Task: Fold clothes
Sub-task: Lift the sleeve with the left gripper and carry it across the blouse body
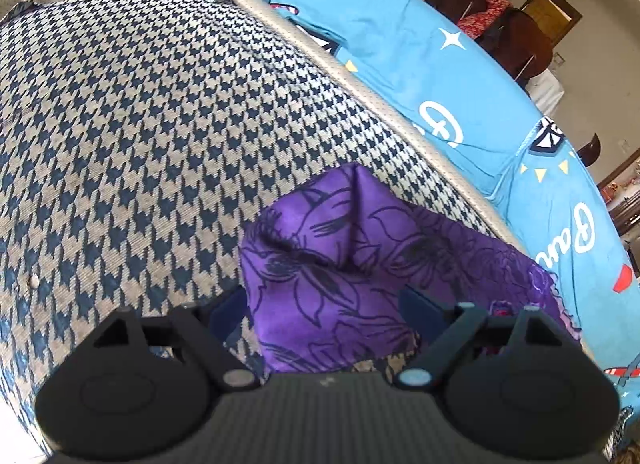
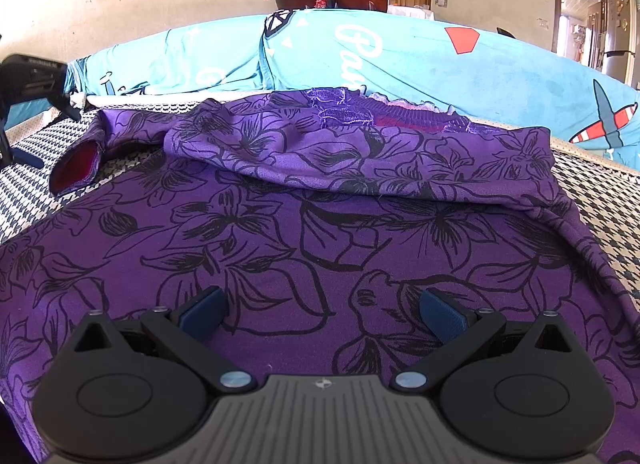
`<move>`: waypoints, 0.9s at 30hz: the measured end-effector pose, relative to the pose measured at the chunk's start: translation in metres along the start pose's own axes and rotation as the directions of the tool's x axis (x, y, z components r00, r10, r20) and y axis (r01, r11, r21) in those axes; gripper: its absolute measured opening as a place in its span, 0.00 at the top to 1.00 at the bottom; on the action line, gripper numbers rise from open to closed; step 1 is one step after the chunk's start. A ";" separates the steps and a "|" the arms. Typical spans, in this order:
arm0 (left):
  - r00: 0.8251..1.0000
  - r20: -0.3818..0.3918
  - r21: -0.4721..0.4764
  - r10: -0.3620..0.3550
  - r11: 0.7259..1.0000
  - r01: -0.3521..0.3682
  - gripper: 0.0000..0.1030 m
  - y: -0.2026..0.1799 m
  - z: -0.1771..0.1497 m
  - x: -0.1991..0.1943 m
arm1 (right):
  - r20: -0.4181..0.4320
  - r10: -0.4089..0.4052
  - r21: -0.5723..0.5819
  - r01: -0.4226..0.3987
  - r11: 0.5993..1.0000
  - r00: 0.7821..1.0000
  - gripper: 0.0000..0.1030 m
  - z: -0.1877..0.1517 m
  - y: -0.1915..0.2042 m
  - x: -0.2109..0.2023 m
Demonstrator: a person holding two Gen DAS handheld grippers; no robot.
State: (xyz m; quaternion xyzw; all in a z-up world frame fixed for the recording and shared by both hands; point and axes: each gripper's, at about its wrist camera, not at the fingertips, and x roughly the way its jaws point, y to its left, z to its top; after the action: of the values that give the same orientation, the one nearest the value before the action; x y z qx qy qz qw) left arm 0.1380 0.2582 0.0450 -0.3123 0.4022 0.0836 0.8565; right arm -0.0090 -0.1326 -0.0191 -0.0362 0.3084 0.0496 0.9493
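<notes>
White looping script is printed on the bright blue cotton bedsheet (image 2: 420, 60); only the start, "Pa", can be read in the right wrist view, the rest hidden behind the purple flowered garment (image 2: 320, 224). In the left wrist view the same sheet (image 1: 400, 44) shows "Pau". Nothing else is legible.

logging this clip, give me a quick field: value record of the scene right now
garment: purple floral top, partly folded, upper part doubled over the body
sleeve: red-lined cuff open at the garment's left end in the right wrist view
surface: houndstooth cloth
behind: blue printed sheet
left gripper: open, a fold of the top between its fingers
right gripper: open, low over the top's body
fold state: unfinished
</notes>
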 end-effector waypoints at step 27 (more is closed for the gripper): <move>0.995 -0.036 0.012 -0.097 0.995 0.097 0.82 -0.023 -0.006 0.030 | 0.000 -0.002 -0.001 0.002 1.000 1.000 0.00 0.000 0.000 0.000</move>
State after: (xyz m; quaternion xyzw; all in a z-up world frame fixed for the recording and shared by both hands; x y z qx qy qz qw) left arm 0.1630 0.2333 0.0304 -0.3269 0.4022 0.0335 0.8545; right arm -0.0085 -0.1323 -0.0191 -0.0367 0.3085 0.0490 0.9493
